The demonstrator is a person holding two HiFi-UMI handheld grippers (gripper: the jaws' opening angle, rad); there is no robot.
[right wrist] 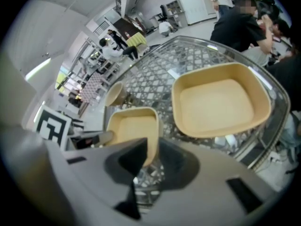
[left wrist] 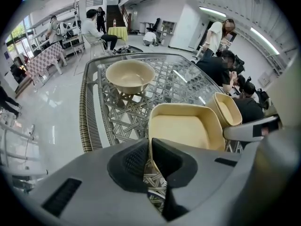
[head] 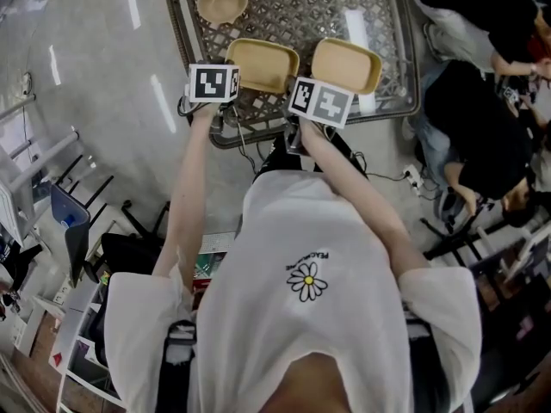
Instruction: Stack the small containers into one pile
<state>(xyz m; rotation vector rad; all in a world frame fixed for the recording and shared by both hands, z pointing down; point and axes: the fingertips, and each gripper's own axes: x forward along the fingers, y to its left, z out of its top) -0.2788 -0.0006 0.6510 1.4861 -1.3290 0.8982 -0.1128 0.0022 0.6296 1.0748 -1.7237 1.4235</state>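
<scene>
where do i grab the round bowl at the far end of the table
Take the round bowl by its thin wall at the near rim, one jaw inside and one outside, coming down from above. It stands upright and open on the table, apart from the square containers, so its rim is free all round.

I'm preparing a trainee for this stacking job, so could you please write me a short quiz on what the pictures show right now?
1. Counting the round bowl, how many containers stand on the table?
2. True or false: the round bowl is nested inside a square container.
3. What is the left gripper shut on? A the round bowl; B the rim of the left square container; C nothing.
Key: 1 three; 2 false, it stands alone; 3 B.
</scene>
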